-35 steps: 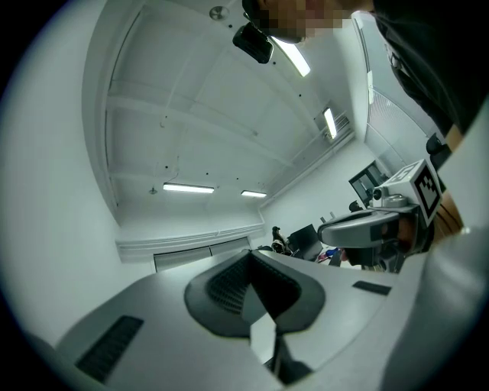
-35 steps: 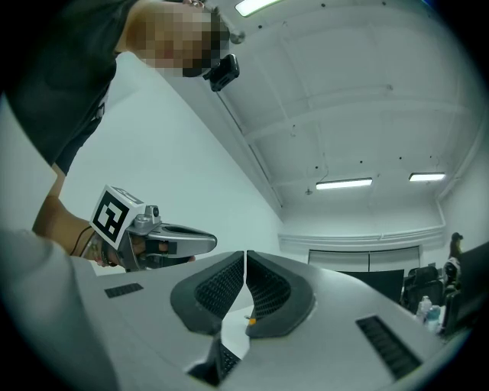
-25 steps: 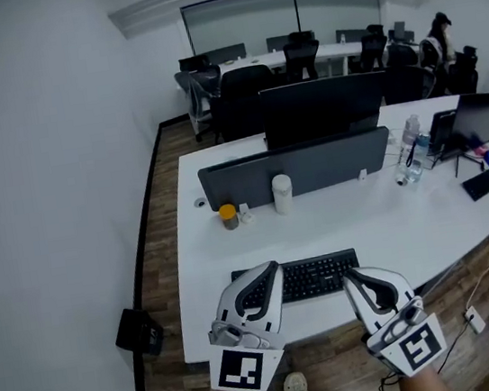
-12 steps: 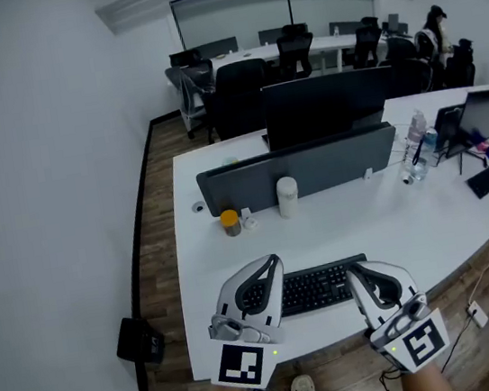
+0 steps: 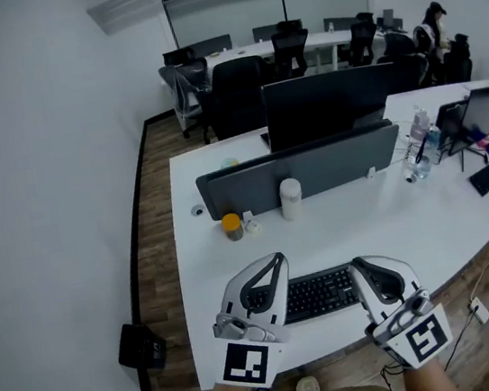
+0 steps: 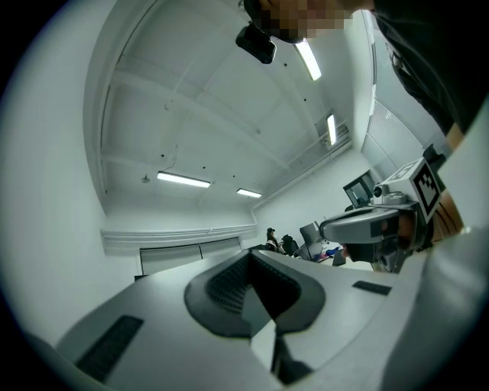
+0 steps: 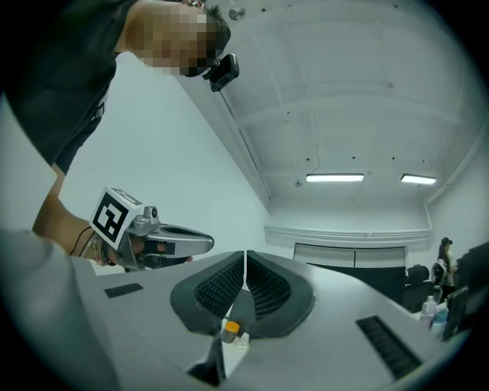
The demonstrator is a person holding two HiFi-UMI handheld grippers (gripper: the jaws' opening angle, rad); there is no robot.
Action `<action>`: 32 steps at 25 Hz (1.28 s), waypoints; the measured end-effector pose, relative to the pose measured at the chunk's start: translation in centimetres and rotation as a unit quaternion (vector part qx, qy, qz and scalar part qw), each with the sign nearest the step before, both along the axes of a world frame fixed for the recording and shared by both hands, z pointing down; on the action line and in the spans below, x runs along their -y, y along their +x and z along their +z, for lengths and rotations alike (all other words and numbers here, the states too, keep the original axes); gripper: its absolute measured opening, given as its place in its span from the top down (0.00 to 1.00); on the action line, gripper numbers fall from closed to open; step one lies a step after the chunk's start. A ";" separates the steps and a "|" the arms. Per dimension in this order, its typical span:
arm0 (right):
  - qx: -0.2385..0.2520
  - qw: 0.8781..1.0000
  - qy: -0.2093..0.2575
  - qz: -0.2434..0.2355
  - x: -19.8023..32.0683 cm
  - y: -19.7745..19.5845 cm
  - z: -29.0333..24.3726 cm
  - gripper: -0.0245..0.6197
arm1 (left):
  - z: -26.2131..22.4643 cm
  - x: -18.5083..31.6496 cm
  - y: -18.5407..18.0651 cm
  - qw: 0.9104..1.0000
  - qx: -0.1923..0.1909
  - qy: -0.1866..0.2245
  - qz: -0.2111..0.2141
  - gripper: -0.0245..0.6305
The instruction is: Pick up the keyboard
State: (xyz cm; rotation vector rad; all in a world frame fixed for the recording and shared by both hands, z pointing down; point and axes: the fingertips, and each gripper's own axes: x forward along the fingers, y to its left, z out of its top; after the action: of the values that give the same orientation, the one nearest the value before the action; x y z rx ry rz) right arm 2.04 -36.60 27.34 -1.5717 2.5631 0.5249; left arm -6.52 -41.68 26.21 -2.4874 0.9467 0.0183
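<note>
Two grippers, the left gripper (image 5: 277,260) and the right gripper (image 5: 358,264), hang over either end of the keyboard (image 5: 318,293), which lies flat on a white desk (image 5: 366,217) close to its near edge. Both tools have their jaws pressed together with nothing between them. Each gripper view looks up toward the ceiling lights, not down at the keys. From the head view it cannot be told whether either tool touches the keyboard.

Beyond the keyboard stand a jar (image 5: 232,226) and a white cup (image 5: 291,198), both well apart from it, with a grey divider (image 5: 300,172) behind them.

The pickup appears not yet begun. The main risk is that jaws brought down while pressed together would only nudge the keyboard, and with the desk edge so near it could slide off toward the floor. Tools tilted upward could also close on air or clip the keys. If only one end is caught, the long board would likely sag and twist out of the pads. Spreading both jaws and lowering them evenly looks like the safer course.
</note>
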 end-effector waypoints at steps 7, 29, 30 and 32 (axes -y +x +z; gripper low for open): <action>-0.001 1.000 -0.010 0.002 0.7 -0.1 1.0 0.91 | 1.1 1.3 -0.3 1.000 -0.003 -0.009 -0.001 0.95; 0.000 0.999 -0.051 -0.015 2.3 1.0 3.6 0.91 | 4.0 2.6 1.2 0.999 0.009 -0.047 0.000 0.95; -0.001 0.998 -0.055 -0.017 2.5 1.1 3.7 0.91 | 4.1 2.7 1.4 0.999 0.010 -0.049 -0.002 0.95; -0.001 0.998 -0.061 -0.017 3.0 1.6 3.9 0.91 | 4.3 3.0 1.7 0.999 0.013 -0.051 -0.005 0.95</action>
State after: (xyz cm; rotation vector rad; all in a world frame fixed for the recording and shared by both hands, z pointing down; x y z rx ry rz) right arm 3.66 -39.60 31.21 -1.5604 2.6653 0.3735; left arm -4.81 -44.63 30.54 -2.5689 0.9727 -0.0667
